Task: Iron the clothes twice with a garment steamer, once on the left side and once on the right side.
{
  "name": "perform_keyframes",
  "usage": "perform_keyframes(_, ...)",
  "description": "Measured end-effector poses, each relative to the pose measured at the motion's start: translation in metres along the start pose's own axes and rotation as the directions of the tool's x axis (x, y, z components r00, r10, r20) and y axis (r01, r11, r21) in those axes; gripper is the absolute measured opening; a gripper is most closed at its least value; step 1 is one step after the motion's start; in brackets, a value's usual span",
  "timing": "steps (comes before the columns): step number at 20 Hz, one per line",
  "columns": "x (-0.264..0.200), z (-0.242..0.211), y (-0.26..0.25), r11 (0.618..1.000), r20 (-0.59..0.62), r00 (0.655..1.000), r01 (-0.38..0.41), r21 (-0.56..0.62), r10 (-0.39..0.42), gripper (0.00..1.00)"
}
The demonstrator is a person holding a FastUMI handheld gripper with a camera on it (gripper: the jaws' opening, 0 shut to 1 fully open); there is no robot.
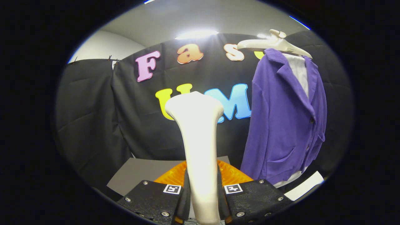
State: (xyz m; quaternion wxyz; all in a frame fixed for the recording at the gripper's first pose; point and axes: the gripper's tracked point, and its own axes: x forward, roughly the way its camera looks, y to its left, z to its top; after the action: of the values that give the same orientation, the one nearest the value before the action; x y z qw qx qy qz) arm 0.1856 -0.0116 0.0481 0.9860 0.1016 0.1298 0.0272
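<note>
Black cloth wall behind; fingers (203, 200) pinching upright white steamer (198, 140); purple jacket (286, 125) hangs beyond, right.

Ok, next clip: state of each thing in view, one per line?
Gripper: shut on the steamer's handle.
Garment steamer: held upright between the fingers, head up, apart from the jacket.
Purple jacket: hanging on a hanger, buttoned, beyond the fingers.
Hanger: carrying the jacket over a white garment.

Steamer (200, 150) glossy smooth plastic; purple jacket (281, 125) soft matt knit cloth; hanger (275, 43) plastic.
</note>
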Motion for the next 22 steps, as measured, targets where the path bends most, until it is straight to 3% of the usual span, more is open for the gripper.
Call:
perform_keyframes(8, -0.034, 0.06, -0.07, 0.993, 0.152, 0.982, 0.107, 0.04, -0.112, 0.36)
perform_keyframes(17, -0.048, 0.091, -0.168, 0.954, 0.231, 0.927, 0.271, 0.126, -0.294, 0.35)
perform_keyframes(22, -0.044, 0.11, -0.203, 0.937, 0.269, 0.9, 0.309, 0.162, -0.343, 0.35)
